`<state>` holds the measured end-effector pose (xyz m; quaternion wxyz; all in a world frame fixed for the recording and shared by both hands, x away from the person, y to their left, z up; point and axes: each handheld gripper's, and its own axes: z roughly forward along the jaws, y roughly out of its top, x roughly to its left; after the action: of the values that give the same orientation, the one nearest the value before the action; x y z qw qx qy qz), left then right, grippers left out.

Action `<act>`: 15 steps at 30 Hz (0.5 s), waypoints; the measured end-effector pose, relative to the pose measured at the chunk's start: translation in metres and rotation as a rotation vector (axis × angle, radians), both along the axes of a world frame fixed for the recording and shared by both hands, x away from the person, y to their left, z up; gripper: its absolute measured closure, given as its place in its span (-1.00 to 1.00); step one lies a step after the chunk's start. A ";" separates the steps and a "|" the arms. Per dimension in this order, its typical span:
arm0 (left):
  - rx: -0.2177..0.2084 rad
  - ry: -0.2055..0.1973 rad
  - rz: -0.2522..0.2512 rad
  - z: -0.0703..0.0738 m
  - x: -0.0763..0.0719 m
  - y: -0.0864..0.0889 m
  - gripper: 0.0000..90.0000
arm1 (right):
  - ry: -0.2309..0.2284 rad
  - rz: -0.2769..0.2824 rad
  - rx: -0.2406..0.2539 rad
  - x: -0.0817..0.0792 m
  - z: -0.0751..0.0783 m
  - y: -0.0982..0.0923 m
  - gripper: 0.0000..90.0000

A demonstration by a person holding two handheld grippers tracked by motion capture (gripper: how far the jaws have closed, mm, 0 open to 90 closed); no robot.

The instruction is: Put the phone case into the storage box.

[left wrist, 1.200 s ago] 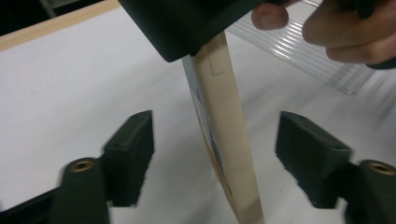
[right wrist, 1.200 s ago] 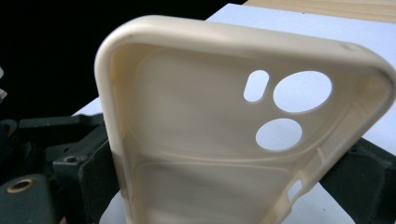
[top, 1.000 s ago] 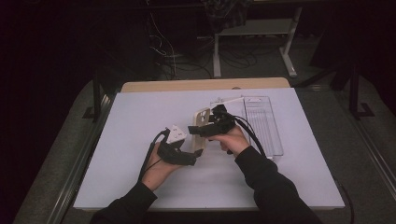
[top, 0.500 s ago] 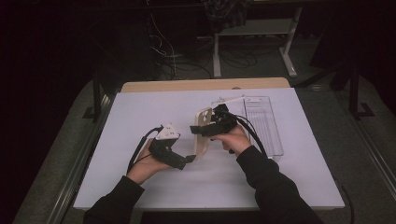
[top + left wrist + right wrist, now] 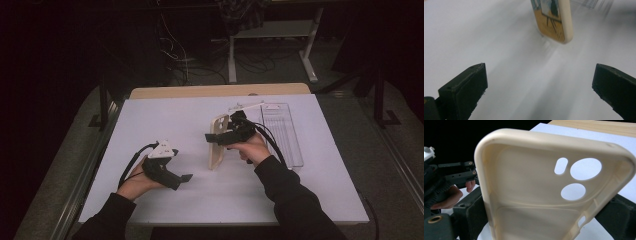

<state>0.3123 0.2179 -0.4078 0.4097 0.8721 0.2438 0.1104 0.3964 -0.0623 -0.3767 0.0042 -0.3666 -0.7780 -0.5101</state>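
right gripper point(image 5: 220, 140): jaws pinch the cream phone case point(image 5: 218, 142), standing on end on the white surface point(image 5: 165, 120) | clear tray point(image 5: 282, 132): just beyond the case | left gripper point(image 5: 182, 177): near the case, jaws just opened wide, nothing between
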 end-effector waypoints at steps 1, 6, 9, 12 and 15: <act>-0.004 0.003 0.003 -0.001 -0.001 0.002 -1.00 | -0.003 0.000 0.000 0.000 0.000 0.000 -0.85; 0.011 -0.006 0.014 -0.009 -0.008 0.012 -1.00 | -0.001 0.000 0.000 0.000 0.001 0.000 -0.85; 0.019 -0.017 0.027 -0.012 -0.012 0.019 -1.00 | -0.005 0.000 0.002 0.000 0.002 -0.001 -0.85; 0.021 -0.021 0.042 -0.015 -0.016 0.025 -1.00 | -0.007 -0.007 0.005 0.000 0.003 -0.003 -0.85; 0.033 -0.010 0.037 -0.018 -0.016 0.031 -1.00 | 0.010 -0.017 0.007 0.000 0.005 -0.005 -0.85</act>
<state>0.2967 0.2490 -0.4255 0.3943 0.8735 0.2561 0.1265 0.3962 -0.0668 -0.3719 0.0048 -0.3758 -0.7730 -0.5111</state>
